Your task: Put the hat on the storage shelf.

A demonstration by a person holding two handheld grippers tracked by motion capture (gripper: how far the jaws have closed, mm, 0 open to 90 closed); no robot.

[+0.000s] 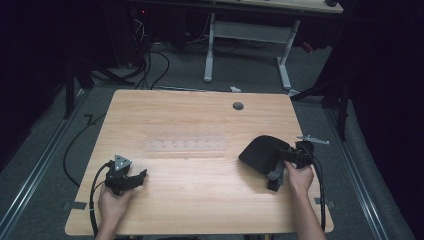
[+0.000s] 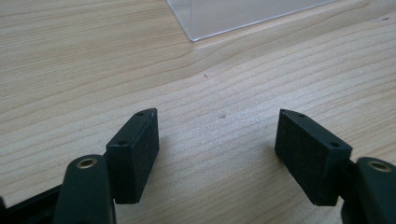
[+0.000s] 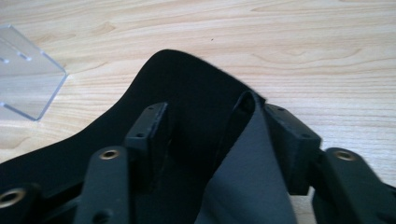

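Note:
A black cloth [image 1: 257, 150] lies on the right part of the wooden table [image 1: 200, 115]. My right gripper [image 1: 276, 172] reaches into its near edge. In the right gripper view a raised fold of the cloth [image 3: 196, 88] stands between the jaws and leans on the right-hand pad [image 3: 292, 140], while the other pad stands apart from it; the right gripper [image 3: 217, 126] is open. My left gripper [image 1: 141, 176] rests at the front left, and in its own view the left gripper [image 2: 217, 140] is open over bare wood with nothing between the pads.
A clear plastic piece [image 1: 185, 145] lies flat at the table's middle; its corner shows as clear plastic [image 2: 233, 14] ahead of the left jaws and as a clear edge [image 3: 23, 79] left of the cloth. A round cable hole [image 1: 238, 106] sits near the far edge.

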